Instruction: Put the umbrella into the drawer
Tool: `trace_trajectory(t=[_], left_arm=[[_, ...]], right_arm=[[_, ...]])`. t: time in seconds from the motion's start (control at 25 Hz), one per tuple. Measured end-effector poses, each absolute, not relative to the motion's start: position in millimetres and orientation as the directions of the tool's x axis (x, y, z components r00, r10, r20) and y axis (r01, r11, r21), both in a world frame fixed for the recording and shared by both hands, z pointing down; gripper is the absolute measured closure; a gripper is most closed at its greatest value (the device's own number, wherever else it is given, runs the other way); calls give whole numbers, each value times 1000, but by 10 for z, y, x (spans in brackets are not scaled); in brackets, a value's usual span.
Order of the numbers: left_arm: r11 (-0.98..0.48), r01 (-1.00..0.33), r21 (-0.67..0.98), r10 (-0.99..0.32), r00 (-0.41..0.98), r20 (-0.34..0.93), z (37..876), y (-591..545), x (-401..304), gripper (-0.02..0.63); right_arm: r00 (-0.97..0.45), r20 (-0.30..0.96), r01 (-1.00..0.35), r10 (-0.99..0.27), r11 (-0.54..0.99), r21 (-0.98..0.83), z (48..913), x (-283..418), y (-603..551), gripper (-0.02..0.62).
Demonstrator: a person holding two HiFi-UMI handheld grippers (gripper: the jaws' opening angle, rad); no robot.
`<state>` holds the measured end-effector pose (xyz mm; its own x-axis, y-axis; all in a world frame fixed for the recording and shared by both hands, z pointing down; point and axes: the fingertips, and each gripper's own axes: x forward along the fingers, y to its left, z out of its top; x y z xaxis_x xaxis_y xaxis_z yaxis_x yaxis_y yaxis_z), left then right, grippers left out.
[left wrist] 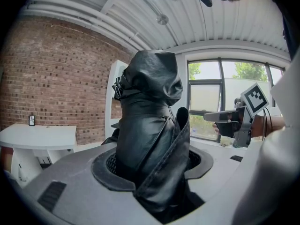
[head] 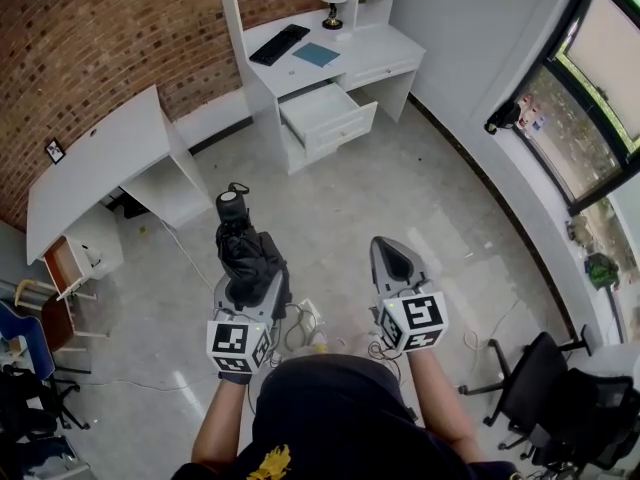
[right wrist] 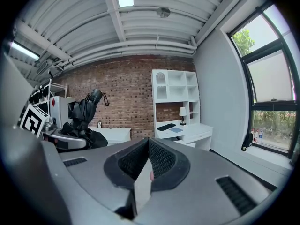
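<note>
Nearest, the left hand-held gripper [head: 249, 278] has its jaws clamped wide around the folded black umbrella [head: 240, 236], which stands up out of them, handle topmost. The pads bite on loose canopy folds, not the shaft, so the bundle could slide or sag on the way over. Beside it, the right hand-held gripper [head: 396, 258] has its jaws together on nothing. Well across the floor, the drawer [head: 325, 114] hangs open under the white desk [head: 375, 50]. An umbrella carried upright may catch the drawer's front edge unless it is tipped flat first.

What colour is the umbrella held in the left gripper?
Black; the umbrella shows best in the left gripper view.
</note>
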<state>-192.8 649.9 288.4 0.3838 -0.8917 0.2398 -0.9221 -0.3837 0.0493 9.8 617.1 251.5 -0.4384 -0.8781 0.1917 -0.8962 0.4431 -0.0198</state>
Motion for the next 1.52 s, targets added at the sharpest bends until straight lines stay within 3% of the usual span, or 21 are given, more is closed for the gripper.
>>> trace_trajectory(t=[0.76, 1.2, 1.52], left_arm=[[-413, -902, 128, -846, 431, 314, 3237, 5655, -2063, 337], [-369, -925, 94, -855, 377, 355, 3166, 4406, -2027, 337], [-324, -944, 63, -879, 325, 349, 2941, 3220, -1893, 337]], right_arm=[[-351, 317, -929, -881, 370, 0, 2859, 226, 5646, 595], [-415, 313, -904, -854, 427, -33, 2853, 241, 4149, 595], [-407, 284, -912, -868, 403, -77, 2708, 623, 2989, 595]])
